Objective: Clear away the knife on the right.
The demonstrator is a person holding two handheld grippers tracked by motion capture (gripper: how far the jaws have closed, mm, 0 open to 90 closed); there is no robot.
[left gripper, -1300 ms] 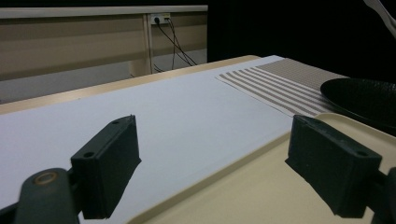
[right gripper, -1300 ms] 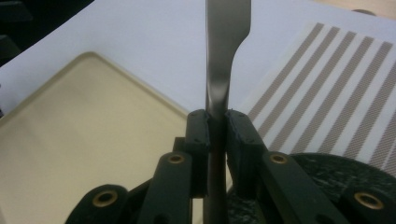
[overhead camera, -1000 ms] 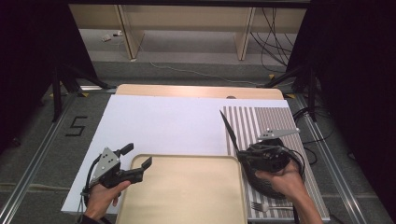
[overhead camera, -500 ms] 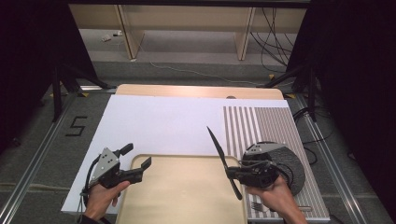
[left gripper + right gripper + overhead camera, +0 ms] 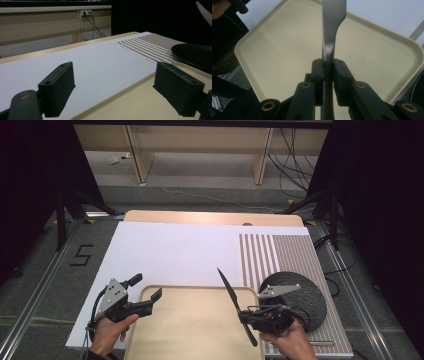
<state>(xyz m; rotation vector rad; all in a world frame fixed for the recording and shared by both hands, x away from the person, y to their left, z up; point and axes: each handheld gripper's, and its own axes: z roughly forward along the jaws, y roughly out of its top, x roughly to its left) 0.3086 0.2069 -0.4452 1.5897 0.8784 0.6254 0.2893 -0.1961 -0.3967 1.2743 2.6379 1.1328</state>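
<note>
Steel knife pinched in the right gripper above a beige tray.

Beige and bare, the tray (image 5: 190, 330) lay at the near edge of the table, on a white sheet (image 5: 170, 255), with a striped mat (image 5: 280, 252) to its right and a black plate (image 5: 300, 292) resting on that mat just beside the tray. The right gripper (image 5: 248, 316) hung over the tray's right part, its jaws pressed onto the handle of the knife (image 5: 231, 292), whose blade slanted up and away toward the far left; in the right gripper view the knife (image 5: 329, 37) ran straight out from between the pads, over the tray (image 5: 287, 50). The left gripper (image 5: 146, 294) sat at the tray's near left corner, its jaws spread wide with nothing between them, one pad (image 5: 58, 87) over the white sheet and the other over the tray's rim.
</note>
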